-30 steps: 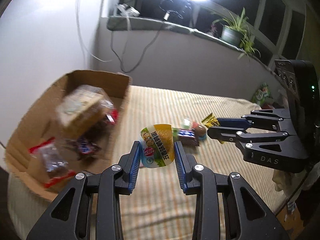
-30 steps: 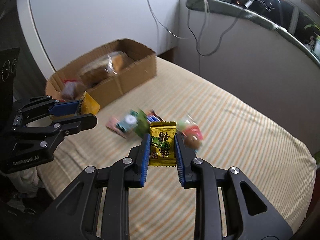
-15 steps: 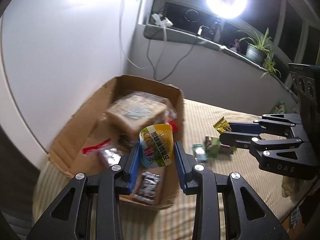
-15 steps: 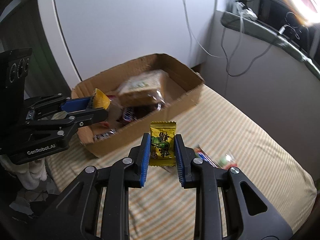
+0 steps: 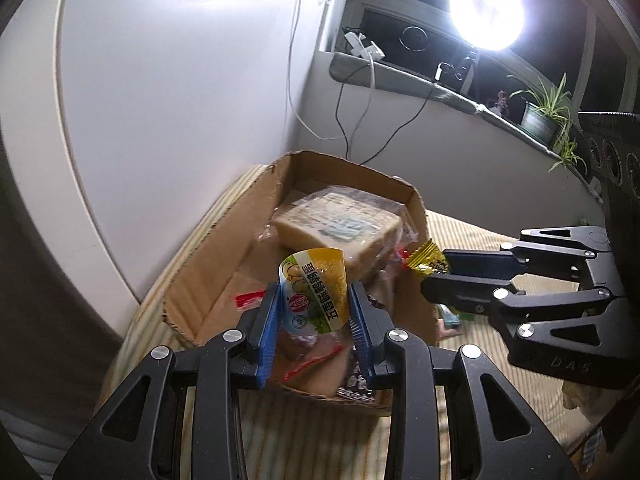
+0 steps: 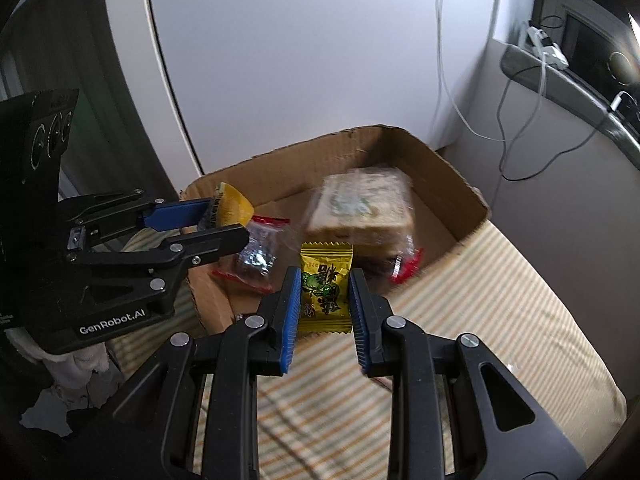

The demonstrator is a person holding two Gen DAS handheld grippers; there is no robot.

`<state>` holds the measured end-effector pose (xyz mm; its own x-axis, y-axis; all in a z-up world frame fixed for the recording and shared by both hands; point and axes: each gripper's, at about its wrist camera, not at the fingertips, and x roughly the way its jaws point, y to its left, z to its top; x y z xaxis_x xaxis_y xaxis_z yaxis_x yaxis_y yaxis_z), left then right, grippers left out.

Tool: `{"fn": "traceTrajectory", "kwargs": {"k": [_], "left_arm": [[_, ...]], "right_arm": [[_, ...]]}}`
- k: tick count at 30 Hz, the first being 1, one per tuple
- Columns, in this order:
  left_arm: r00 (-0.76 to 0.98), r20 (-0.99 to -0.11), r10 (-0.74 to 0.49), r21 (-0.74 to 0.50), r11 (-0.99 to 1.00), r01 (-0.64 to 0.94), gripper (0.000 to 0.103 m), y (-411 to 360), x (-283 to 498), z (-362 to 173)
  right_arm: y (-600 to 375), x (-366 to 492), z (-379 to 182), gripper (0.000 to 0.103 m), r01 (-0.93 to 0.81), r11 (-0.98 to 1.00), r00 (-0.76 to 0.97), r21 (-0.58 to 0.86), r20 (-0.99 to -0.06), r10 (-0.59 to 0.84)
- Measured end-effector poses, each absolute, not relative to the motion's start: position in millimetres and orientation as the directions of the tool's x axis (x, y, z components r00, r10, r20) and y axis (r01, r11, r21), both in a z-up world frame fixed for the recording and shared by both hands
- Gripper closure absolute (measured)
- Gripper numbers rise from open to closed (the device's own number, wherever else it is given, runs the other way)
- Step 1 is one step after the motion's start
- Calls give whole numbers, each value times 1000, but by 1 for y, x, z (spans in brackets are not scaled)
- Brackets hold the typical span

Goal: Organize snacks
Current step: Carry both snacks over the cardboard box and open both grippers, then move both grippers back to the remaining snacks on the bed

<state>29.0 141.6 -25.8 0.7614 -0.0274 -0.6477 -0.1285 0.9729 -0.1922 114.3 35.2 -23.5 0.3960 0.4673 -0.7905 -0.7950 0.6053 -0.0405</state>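
Snacks fill the cardboard box (image 5: 224,280) on the striped bed (image 6: 500,312): a wrapped bread loaf (image 5: 340,228) lies on top, with a clear red-edged packet (image 6: 256,256) beside it. The left gripper (image 5: 314,312) hangs over the box, its fingers (image 5: 267,332) closed on a yellow-and-white snack pouch (image 5: 316,296). The right gripper (image 6: 325,300) holds at the box's near edge, fingers (image 6: 290,312) pinching a yellow candy packet (image 6: 325,286) with a green cartoon figure.
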Motion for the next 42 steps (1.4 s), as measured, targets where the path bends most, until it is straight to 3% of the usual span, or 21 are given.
{"fn": "traceTrajectory", "kwargs": {"k": [10, 19, 21, 23, 30, 33, 42], "left_arm": [[760, -649, -15, -187, 972, -141, 71, 148, 29, -26], [759, -651, -5, -176, 974, -145, 64, 148, 28, -26], [759, -651, 4, -169, 974, -150, 63, 148, 28, -25], [760, -650, 6, -168, 974, -151, 63, 149, 27, -24], [765, -644, 13, -161, 975, -153, 56, 147, 26, -21], [769, -640, 13, -162, 975, -151, 56, 145, 25, -19], [783, -622, -6, -162, 979, -121, 56, 128, 19, -10]], "right_arm": [[54, 120, -35, 78, -806, 591, 371, -32, -805, 463], [57, 120, -37, 77, -810, 585, 375, -38, -802, 466], [56, 119, -37, 67, -808, 587, 379, -42, -801, 463], [53, 120, -36, 50, -804, 592, 390, -48, -795, 465], [46, 120, -32, 48, -798, 601, 403, -55, -789, 464], [40, 119, -29, 40, -792, 608, 414, -57, -783, 465], [18, 118, -19, 39, -773, 632, 439, -57, -767, 467]]}}
